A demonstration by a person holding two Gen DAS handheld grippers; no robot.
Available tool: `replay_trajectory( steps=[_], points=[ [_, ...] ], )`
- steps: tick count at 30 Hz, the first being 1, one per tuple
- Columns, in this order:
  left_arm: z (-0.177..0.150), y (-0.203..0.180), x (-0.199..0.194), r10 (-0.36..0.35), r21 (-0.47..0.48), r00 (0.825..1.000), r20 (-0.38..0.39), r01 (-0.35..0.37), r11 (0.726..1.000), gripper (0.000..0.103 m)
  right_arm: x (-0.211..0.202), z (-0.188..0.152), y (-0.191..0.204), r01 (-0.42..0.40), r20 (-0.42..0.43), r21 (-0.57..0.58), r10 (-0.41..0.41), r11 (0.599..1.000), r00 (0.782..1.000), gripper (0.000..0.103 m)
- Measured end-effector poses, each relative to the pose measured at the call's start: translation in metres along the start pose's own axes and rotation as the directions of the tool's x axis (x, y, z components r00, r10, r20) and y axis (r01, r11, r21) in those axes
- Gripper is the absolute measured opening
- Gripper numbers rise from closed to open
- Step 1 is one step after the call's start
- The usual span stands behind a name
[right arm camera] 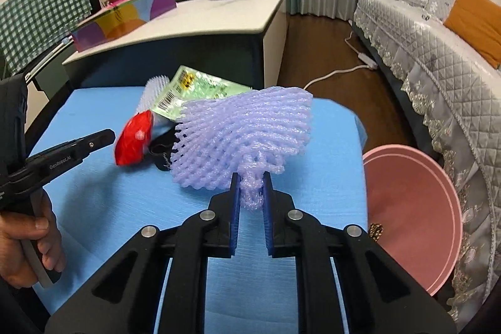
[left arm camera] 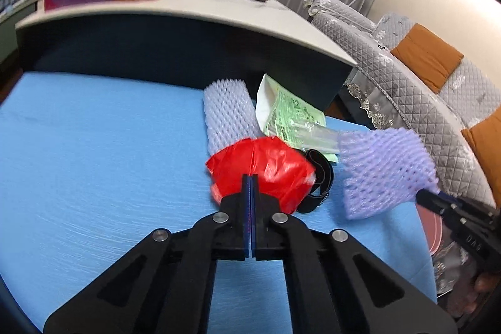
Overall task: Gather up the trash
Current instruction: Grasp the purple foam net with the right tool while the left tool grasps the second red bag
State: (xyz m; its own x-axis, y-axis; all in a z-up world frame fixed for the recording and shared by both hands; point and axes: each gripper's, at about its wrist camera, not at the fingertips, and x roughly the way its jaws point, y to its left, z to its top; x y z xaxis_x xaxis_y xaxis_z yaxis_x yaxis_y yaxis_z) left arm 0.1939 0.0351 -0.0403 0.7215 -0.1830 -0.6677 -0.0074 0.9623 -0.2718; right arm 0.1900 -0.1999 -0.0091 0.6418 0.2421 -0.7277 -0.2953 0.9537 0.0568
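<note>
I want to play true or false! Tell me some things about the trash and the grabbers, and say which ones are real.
1. The right gripper is pinching the purple foam net. True.
2. The pink bin sits on top of the blue table. False: it stands beside the table, lower down.
3. The left gripper is wide open. False: its jaws are shut at the red plastic bag.
4. A green wrapper lies on the table. True.
</note>
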Motion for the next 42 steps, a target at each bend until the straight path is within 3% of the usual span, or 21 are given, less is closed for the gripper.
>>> replay_trajectory(
  steps=[7, 10, 11, 12, 14, 16, 18, 23, 31, 36, 42],
  points=[
    [0.0, -0.01, -0.019, 0.063, 0.106, 0.998, 0.025, -0.066, 0.992, 0.0, -0.025, 0.0, -0.003, 0.023, 0.043, -0.005, -0.023, 1.0, 0.999, 0.014],
    [-0.006, 0.003, -0.021, 0.058, 0.071, 0.998, 0.013, -0.059, 0.996, 0.003, -0.037, -0.006, -0.007, 0.036, 0.051, 0.013, -0.036, 0.999, 0.998, 0.014],
    [-0.008, 0.009, -0.022, 0.053, 0.037, 0.999, 0.009, -0.053, 0.998, 0.015, -0.04, -0.008, -0.009, 0.036, 0.051, 0.026, -0.037, 0.999, 0.998, 0.014],
    [-0.009, 0.012, -0.023, 0.048, 0.011, 0.999, 0.01, -0.048, 0.999, 0.034, -0.043, -0.01, -0.01, 0.035, 0.051, 0.033, -0.036, 0.999, 0.998, 0.014],
    [-0.009, 0.014, -0.025, 0.043, -0.011, 0.999, 0.022, -0.043, 0.999, 0.05, -0.047, -0.013, -0.011, 0.038, 0.053, 0.03, -0.04, 0.999, 0.998, 0.014],
    [-0.008, 0.007, -0.025, 0.04, 0.008, 0.999, 0.026, -0.041, 0.999, 0.055, -0.05, -0.016, -0.012, 0.044, 0.054, 0.023, -0.045, 0.999, 0.998, 0.014],
    [-0.008, -0.001, -0.019, 0.042, 0.033, 0.999, 0.015, -0.043, 0.999, 0.068, -0.05, -0.018, -0.016, 0.043, 0.052, 0.03, -0.044, 0.999, 0.998, 0.014],
    [-0.011, -0.016, 0.005, 0.076, 0.069, 0.997, -0.032, -0.074, 0.995, 0.081, -0.049, -0.019, -0.024, 0.038, 0.051, 0.041, -0.04, 0.998, 0.998, 0.014],
    [-0.013, -0.021, 0.033, 0.129, 0.084, 0.987, -0.092, -0.122, 0.989, 0.082, -0.044, -0.017, -0.029, 0.031, 0.055, 0.049, -0.034, 0.998, 0.998, 0.014],
    [-0.013, -0.021, 0.032, 0.133, 0.092, 0.988, -0.083, -0.126, 0.988, 0.073, -0.036, -0.015, -0.027, 0.033, 0.045, 0.049, -0.035, 0.998, 0.998, 0.014],
    [-0.01, -0.018, 0.013, 0.148, 0.09, 0.989, -0.027, -0.145, 0.985, 0.071, -0.043, -0.012, -0.026, 0.036, 0.07, 0.053, -0.04, 0.998, 0.997, 0.014]
  ],
)
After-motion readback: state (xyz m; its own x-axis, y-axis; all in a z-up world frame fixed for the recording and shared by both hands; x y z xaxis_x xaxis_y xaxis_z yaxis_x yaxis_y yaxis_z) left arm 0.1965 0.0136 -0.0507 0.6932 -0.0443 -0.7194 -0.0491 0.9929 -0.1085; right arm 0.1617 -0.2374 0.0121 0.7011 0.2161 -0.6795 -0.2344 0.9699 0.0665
